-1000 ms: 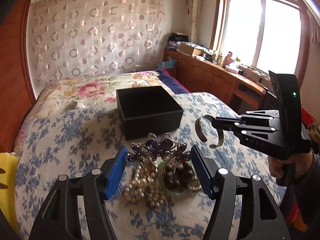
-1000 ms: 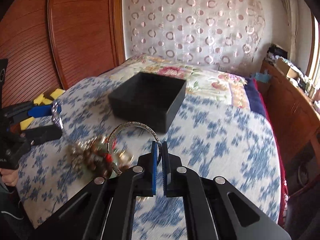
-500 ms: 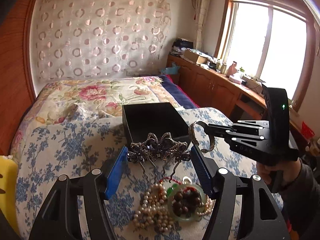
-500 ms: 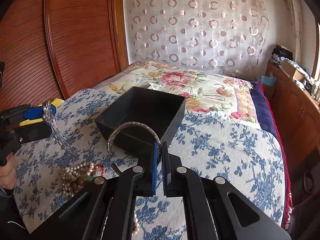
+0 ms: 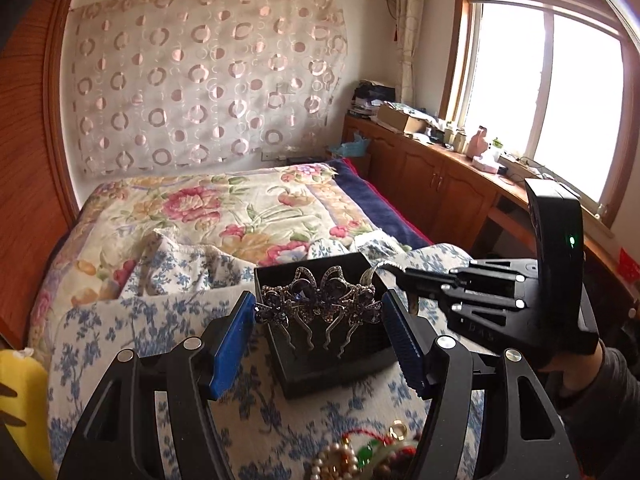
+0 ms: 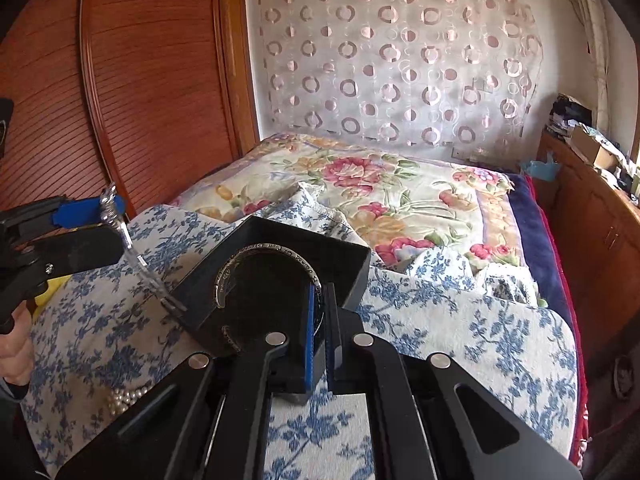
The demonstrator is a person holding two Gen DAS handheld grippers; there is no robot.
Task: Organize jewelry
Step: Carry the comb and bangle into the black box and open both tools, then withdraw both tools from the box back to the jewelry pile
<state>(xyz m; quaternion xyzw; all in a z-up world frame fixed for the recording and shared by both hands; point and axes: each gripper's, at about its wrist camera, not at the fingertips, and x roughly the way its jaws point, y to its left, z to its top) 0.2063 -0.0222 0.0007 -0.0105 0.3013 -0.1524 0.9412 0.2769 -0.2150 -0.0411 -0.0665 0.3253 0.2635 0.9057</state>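
Note:
My left gripper [image 5: 319, 320] is shut on a dark jewelled butterfly hair comb [image 5: 318, 300] and holds it over the open black box [image 5: 320, 368] on the blue-flowered cloth. Its prongs hang down toward the box. My right gripper [image 6: 322, 300] is shut on a silver cuff bangle [image 6: 256, 264] and holds it above the same box [image 6: 344, 268]. In the right wrist view the left gripper [image 6: 108, 216] comes in from the left with the comb [image 6: 120, 232]. In the left wrist view the right gripper [image 5: 404, 276] reaches in from the right.
A heap of pearl and bead jewelry [image 5: 360, 456] lies on the cloth near me; the pearls [image 6: 124, 398] also show in the right wrist view. A flowered bedspread [image 5: 208, 208] lies behind the box. A wooden cabinet [image 5: 440, 184] runs along the right, a wooden wardrobe [image 6: 120, 80] along the left.
Both grippers have risen from the jewelry heap and moved forward to the black box, carrying the comb and the bangle. The heap now lies behind, at the near edge.

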